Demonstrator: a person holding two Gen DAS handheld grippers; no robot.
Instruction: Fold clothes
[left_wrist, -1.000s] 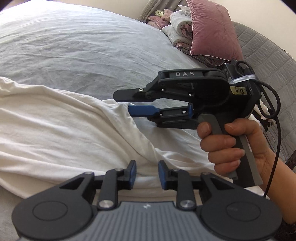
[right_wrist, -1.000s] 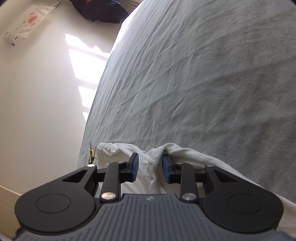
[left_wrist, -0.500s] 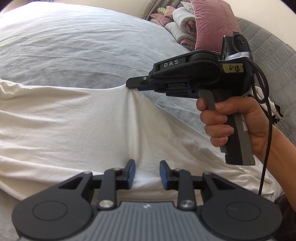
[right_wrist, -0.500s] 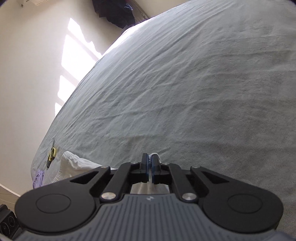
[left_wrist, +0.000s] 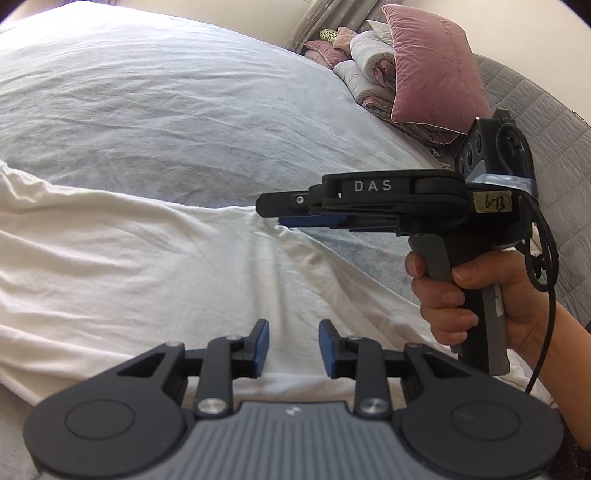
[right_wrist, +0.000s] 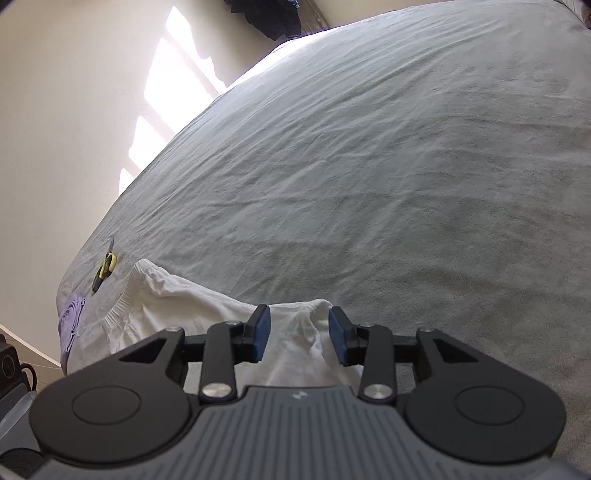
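Note:
A white garment (left_wrist: 147, 266) lies spread across the grey bed, filling the left and middle of the left wrist view. My left gripper (left_wrist: 293, 347) is open and empty, low over the garment's near edge. My right gripper (left_wrist: 273, 212) shows side-on at the garment's far right edge. In the right wrist view my right gripper (right_wrist: 299, 334) is open, with the garment's edge (right_wrist: 303, 332) lying loose between and below the blue pads (right_wrist: 261, 332). The garment's elastic hem (right_wrist: 125, 295) shows further left.
The grey bed sheet (right_wrist: 369, 166) stretches far ahead. Pink and grey pillows and folded bedding (left_wrist: 406, 74) are piled at the headboard. A yellow-handled tool (right_wrist: 105, 267) and a lilac cloth (right_wrist: 72, 317) lie near the bed's left edge, beside the sunlit floor.
My right gripper was shut on the garment's edge half a second ago and has now opened, letting the fabric go. My left gripper stays open over the near edge.

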